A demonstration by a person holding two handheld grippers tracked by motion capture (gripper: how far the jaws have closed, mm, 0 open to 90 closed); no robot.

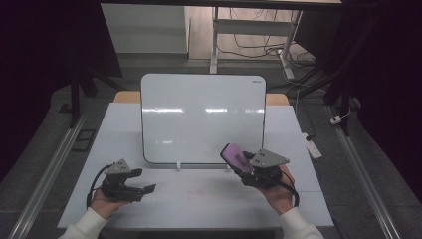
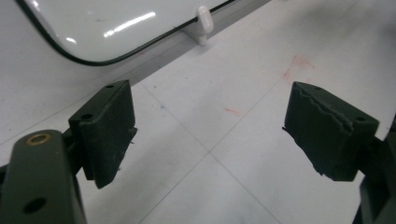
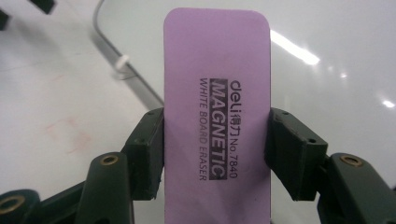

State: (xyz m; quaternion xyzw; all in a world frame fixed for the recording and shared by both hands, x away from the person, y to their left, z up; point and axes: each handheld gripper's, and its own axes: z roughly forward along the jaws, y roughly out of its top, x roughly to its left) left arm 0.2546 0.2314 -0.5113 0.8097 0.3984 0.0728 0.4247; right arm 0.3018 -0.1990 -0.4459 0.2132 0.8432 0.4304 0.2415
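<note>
A white board with a dark rim leans upright on small white feet at the middle of the table; its surface fills the background of the right gripper view, and its lower corner appears in the left gripper view. My right gripper is shut on a purple magnetic whiteboard eraser, its pads pressing on both long sides. The eraser is held up in front of the board's lower right corner. My left gripper rests low at the front left, open, nothing between its fingers.
Faint red smudges mark the table in front of the board. A white foot props the board's lower edge. Behind the table stand desk legs with cables on the floor. Metal rails run along both sides.
</note>
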